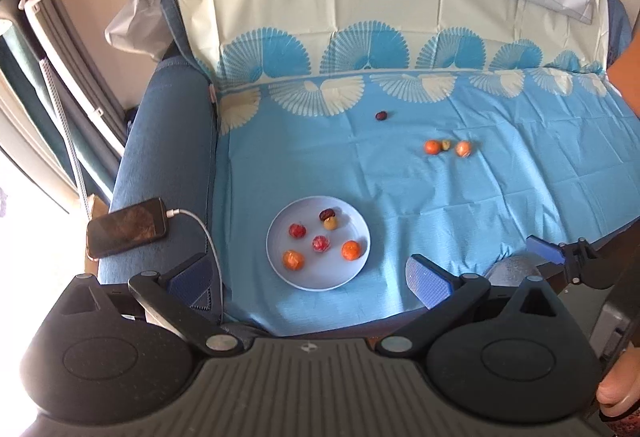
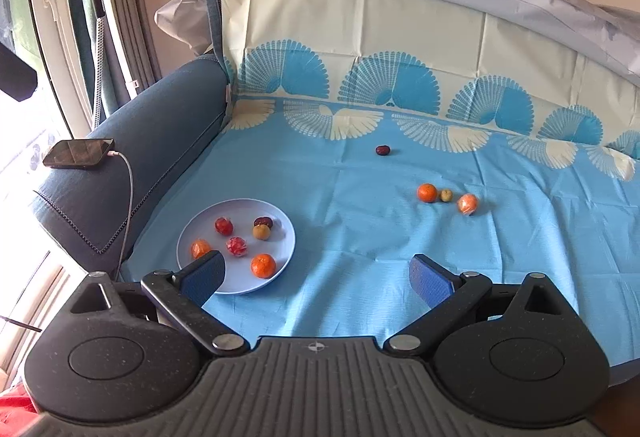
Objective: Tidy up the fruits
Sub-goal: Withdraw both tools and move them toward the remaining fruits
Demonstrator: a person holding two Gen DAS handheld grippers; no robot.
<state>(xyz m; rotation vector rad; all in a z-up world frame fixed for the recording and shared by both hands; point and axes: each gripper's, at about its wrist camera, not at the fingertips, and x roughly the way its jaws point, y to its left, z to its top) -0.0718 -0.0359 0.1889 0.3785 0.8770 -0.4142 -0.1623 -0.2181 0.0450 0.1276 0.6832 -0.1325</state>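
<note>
Sofa cloth (image 2: 340, 237) was mostly bare; plate (image 2: 192, 233) sat left holding six fruits. Four strays lay further back: two oranges (image 2: 427, 192), then a date (image 2: 383, 150). Both my left gripper (image 1: 308, 277) and right gripper (image 2: 316, 273) had fingers spread, empty. I'd approach low, pinch gently.

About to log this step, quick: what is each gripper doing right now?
Left gripper: open, holding nothing, above the plate.
Right gripper: open, holding nothing.

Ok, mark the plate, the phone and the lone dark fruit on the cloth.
plate (image 1: 352, 212): left wrist view, bare far rim.
phone (image 1: 126, 227): left wrist view, middle of its screen.
dark fruit (image 2: 383, 150): right wrist view, its centre.
</note>
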